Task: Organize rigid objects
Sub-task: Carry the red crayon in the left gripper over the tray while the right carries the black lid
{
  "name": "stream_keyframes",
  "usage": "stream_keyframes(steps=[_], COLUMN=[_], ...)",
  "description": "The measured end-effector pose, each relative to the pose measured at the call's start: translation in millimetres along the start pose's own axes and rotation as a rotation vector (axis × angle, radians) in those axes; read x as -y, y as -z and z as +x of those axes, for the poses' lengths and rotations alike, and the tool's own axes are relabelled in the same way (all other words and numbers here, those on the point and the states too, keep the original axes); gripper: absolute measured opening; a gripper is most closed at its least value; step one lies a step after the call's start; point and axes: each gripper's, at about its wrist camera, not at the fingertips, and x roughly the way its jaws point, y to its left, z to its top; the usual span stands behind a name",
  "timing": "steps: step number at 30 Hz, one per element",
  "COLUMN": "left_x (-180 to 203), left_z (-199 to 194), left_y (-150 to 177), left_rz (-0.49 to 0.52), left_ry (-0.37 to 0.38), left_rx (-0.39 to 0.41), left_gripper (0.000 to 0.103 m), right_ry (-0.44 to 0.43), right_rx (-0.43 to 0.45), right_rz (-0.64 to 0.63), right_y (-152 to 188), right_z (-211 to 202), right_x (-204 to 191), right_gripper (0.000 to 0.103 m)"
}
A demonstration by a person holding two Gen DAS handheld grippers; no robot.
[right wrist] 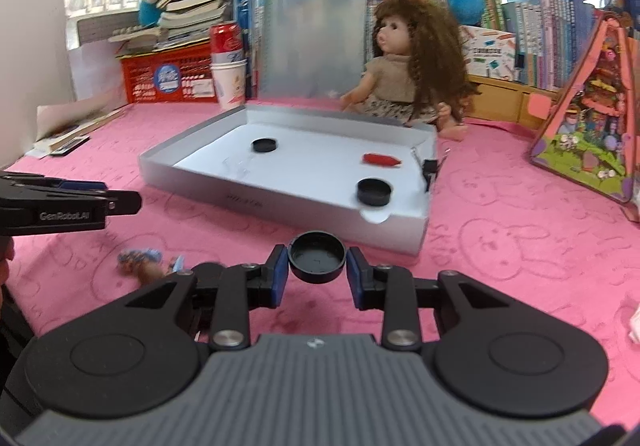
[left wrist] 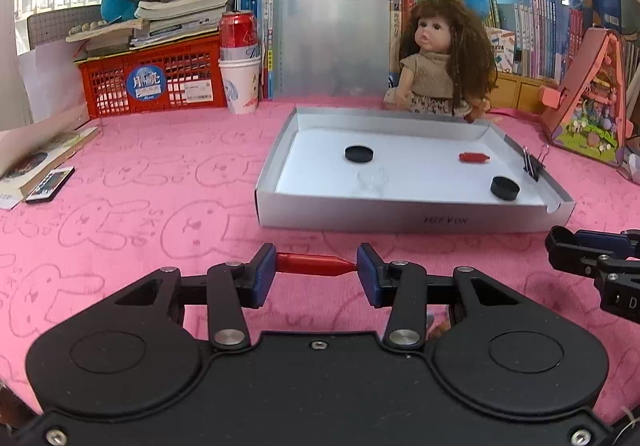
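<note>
The left tool (left wrist: 316, 266) is clamped end to end on a red cap (left wrist: 314, 264); the right tool (right wrist: 317, 266) grips a black lid (right wrist: 317, 256). Both picks look done; next, carry each ahead into the tray (left wrist: 400, 212), just beyond on the pink tabletop (left wrist: 140, 186), books behind.

The right gripper (right wrist: 317, 266) grips a black cap (right wrist: 317, 256) between its blue pads, above the pink cloth (right wrist: 500, 286). Beyond it, the silver tray (right wrist: 280, 202) contains two black caps and a red piece (right wrist: 381, 160).
</note>
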Motion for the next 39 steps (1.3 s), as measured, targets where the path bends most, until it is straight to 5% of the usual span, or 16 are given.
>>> stream_keyframes(steps=[19, 39], left_x=[14, 29], left_z=[23, 101], left_y=[-48, -76], left_rz=[-0.020, -0.042], left_ry=[0.097, 0.090], left_rx=[0.021, -0.083], left_gripper=[0.042, 0.042], right_ry=[0.081, 0.044], right_rx=[-0.001, 0.011], right_rz=[0.059, 0.062], right_y=[-33, -64], right_z=[15, 64], right_x=[24, 45], right_gripper=[0.036, 0.037])
